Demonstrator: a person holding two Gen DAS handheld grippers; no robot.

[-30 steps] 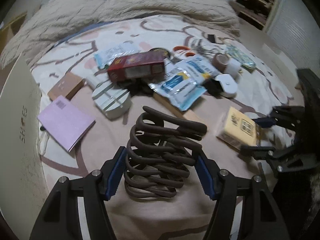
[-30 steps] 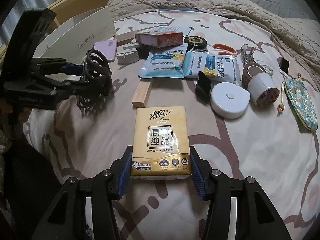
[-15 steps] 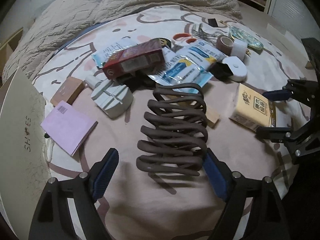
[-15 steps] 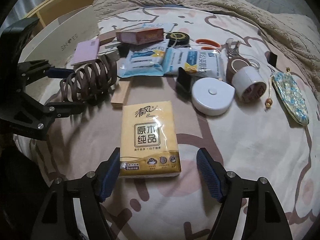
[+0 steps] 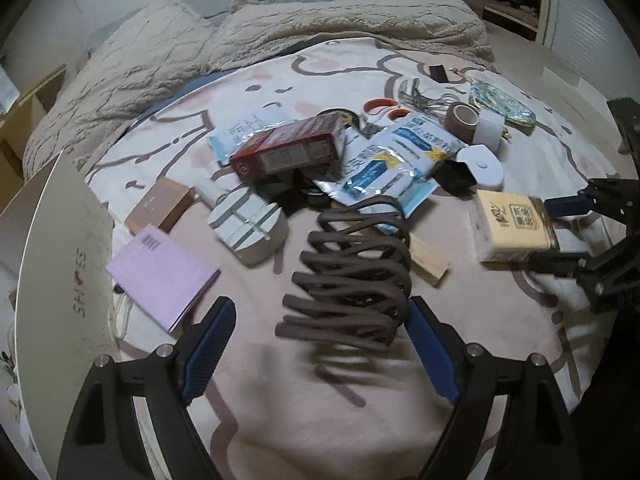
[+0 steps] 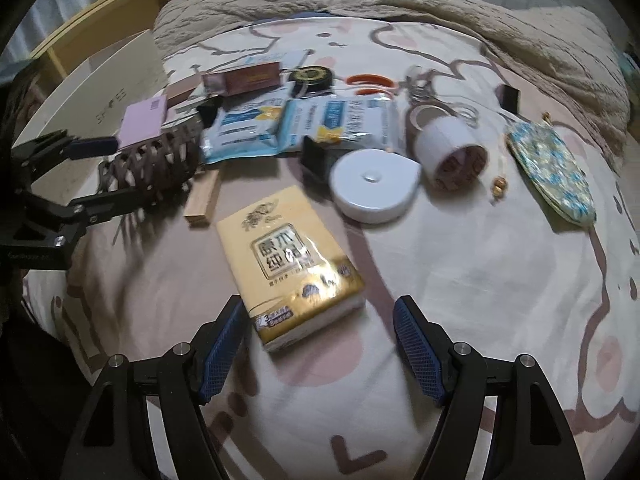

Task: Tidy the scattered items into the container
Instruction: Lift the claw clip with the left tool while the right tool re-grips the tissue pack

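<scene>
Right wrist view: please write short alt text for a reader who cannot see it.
The open right gripper frames a yellow tissue pack lying on a patterned bedsheet. Behind it lie a white round case, blue sachets and a floral pouch; the left gripper brackets a brown hair claw.

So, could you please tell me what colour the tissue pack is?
The tissue pack is golden yellow, clearest in the right wrist view.

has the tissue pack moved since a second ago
Yes. The tissue pack was square between the right gripper pads; now it lies released and skewed, its far end swung left toward the wooden block.
</scene>
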